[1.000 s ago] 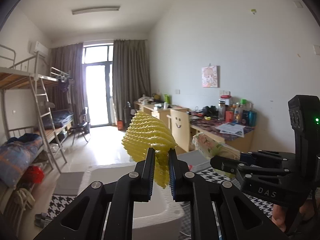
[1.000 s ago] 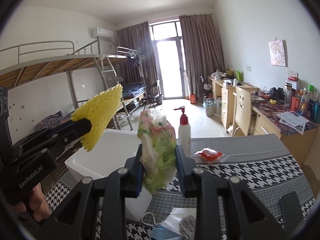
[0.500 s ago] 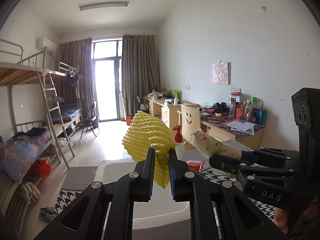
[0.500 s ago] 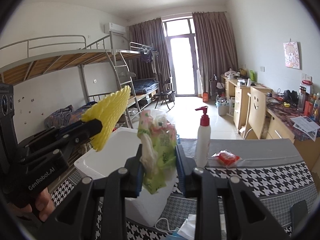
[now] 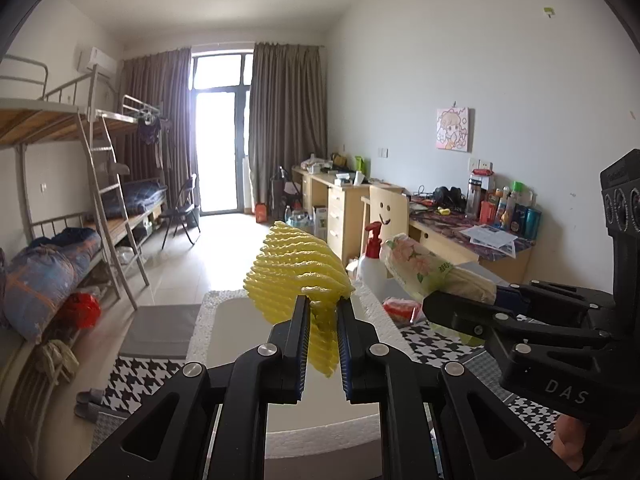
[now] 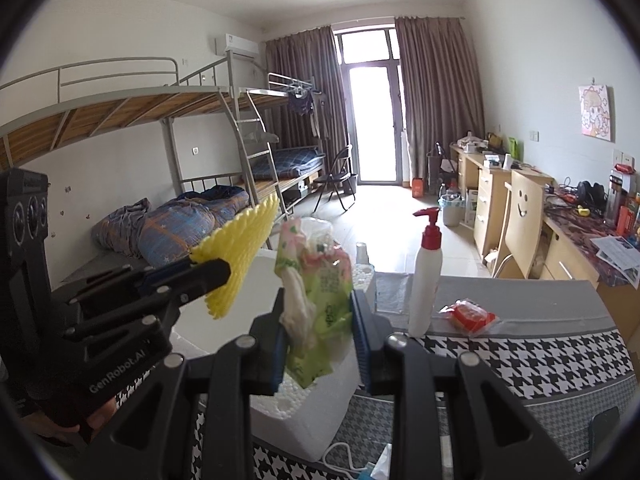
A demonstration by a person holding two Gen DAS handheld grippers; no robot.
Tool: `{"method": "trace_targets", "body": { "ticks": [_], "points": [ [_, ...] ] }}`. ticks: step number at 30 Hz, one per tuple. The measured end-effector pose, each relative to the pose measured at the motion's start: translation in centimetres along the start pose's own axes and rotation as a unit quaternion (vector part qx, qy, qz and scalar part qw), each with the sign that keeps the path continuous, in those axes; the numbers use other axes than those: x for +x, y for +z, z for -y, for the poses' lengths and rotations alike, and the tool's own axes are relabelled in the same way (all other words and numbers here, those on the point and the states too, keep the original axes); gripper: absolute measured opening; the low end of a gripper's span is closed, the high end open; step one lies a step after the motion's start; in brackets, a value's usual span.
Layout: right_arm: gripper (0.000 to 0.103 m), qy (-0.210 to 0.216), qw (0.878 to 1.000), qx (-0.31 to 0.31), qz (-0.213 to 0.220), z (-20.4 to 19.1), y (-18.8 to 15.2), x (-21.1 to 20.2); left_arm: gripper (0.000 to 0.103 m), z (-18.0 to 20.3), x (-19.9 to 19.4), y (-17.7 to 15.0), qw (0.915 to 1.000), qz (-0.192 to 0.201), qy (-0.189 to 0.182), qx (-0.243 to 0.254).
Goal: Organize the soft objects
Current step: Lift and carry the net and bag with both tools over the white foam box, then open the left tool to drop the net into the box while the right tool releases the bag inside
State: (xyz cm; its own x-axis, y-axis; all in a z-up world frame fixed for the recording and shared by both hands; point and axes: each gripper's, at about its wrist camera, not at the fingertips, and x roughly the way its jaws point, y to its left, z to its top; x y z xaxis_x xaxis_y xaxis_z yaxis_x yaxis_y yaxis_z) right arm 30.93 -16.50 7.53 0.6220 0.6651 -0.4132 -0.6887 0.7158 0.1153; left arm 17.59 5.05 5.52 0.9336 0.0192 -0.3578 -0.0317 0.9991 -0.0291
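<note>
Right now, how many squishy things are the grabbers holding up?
2. The yellow foam net is pinched in the left gripper, above the white foam box. The flowery tissue pack is squeezed in the right gripper. More may be hidden.

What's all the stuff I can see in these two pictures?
foam fruit net: 1, yellow, held up over the box
tissue pack: 1, green floral, held up over the box
foam box: 1, white, on the table
pump bottle: 1, white, red top, on the table
small packet: 1, red, beside the bottle
table: 1, houndstooth cloth
bunk beds: grey, far left
desks: wooden, along the right wall
left tool: black, gripping the net
right tool: black, gripping the pack
</note>
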Motion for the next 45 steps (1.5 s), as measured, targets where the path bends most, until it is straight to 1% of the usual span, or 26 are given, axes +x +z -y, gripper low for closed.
{"method": "trace_targets", "body": {
  "ticks": [16,18,19,20,21,22,23,24,26,28,32,45],
  "points": [
    [0.033,-0.009,1.0,0.0,-0.013,-0.5,0.1,1.3,0.015,-1.1,1.6,-0.7,0.9992,-0.038,-0.006,-0.006],
    [0.033,-0.01,1.0,0.001,-0.015,-0.5,0.1,1.4,0.02,-1.1,1.9,-0.8,0.999,-0.044,-0.003,-0.001],
    [0.033,-0.01,1.0,0.002,-0.016,-0.6,0.0,1.4,0.03,-1.1,2.0,-0.9,0.9989,-0.047,-0.006,-0.001],
    [0.033,-0.011,1.0,0.002,-0.016,-0.6,0.0,1.5,0.045,-1.2,2.0,-0.9,0.9988,-0.049,-0.009,-0.002],
    [0.033,-0.012,1.0,0.002,-0.017,-0.7,0.0,1.5,0.053,-1.3,2.0,-1.0,0.9988,-0.048,-0.009,-0.003],
    [0.033,-0.013,1.0,0.001,-0.017,-0.8,0.1,1.5,0.066,-1.3,1.8,-1.0,0.9989,-0.046,-0.005,-0.005],
    [0.033,-0.014,1.0,0.002,-0.017,-0.8,0.1,1.6,0.071,-1.5,1.7,-0.9,0.9991,-0.041,-0.001,-0.008],
    [0.033,-0.014,1.0,0.002,-0.017,-0.8,0.2,1.6,0.074,-1.7,1.5,-0.9,0.9992,-0.037,0.003,-0.011],
    [0.033,-0.016,1.0,0.002,-0.017,-0.9,0.2,1.6,0.088,-2.2,1.1,-0.9,0.9994,-0.029,0.01,-0.016],
    [0.033,-0.017,1.0,0.002,-0.018,-1.0,0.2,1.6,0.095,-2.7,0.7,-0.9,0.9993,-0.021,0.025,-0.019],
    [0.033,-0.019,1.0,0.001,-0.018,-1.2,0.3,1.9,0.102,-3.9,-0.1,-0.9,0.9986,-0.007,0.044,-0.029],
    [0.033,-0.006,1.0,-0.006,-0.03,-2.3,0.7,3.6,0.102,-6.3,-1.8,-1.2,0.9957,0.005,0.082,-0.045]
  ]
}}
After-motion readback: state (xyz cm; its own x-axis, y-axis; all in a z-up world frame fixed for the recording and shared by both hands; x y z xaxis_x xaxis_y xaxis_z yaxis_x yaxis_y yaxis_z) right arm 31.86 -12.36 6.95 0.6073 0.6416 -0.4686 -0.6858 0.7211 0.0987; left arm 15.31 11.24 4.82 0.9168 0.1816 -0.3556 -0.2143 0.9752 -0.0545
